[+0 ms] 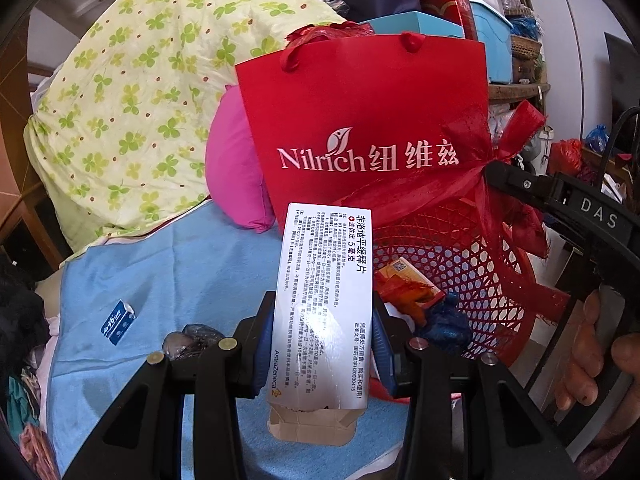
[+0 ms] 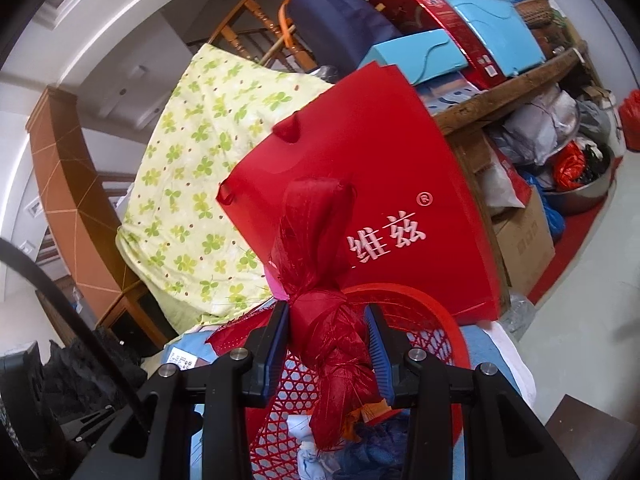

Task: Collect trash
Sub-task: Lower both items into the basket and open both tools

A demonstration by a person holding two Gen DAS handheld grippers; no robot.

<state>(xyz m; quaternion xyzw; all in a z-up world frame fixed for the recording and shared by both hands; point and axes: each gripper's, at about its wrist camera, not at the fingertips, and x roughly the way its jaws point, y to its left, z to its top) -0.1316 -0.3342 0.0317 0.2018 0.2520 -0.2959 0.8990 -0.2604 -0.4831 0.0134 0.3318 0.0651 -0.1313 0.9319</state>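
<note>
My left gripper (image 1: pixel 322 320) is shut on a white medicine box (image 1: pixel 326 280) with black print, held lengthwise just left of a red woven basket (image 1: pixel 484 268). The basket holds an orange packet (image 1: pixel 408 280) and a crumpled blue scrap (image 1: pixel 444 322). My right gripper (image 2: pixel 327 314) is shut on the knotted red ribbon handle (image 2: pixel 320 280) of that basket (image 2: pixel 436 322). In the left wrist view the right gripper (image 1: pixel 490 170) comes in from the right and pinches the ribbon knot (image 1: pixel 480 168); a hand (image 1: pixel 588 352) grips its handle.
A red paper bag (image 1: pixel 360 120) (image 2: pixel 380 184) stands behind the basket. A small blue box (image 1: pixel 118 322) and a dark wrapper (image 1: pixel 192 342) lie on the blue towel (image 1: pixel 160 272). A clover-print quilt (image 1: pixel 132 100), a pink cushion (image 1: pixel 232 168) and stacked boxes (image 2: pixel 480 32) crowd the back.
</note>
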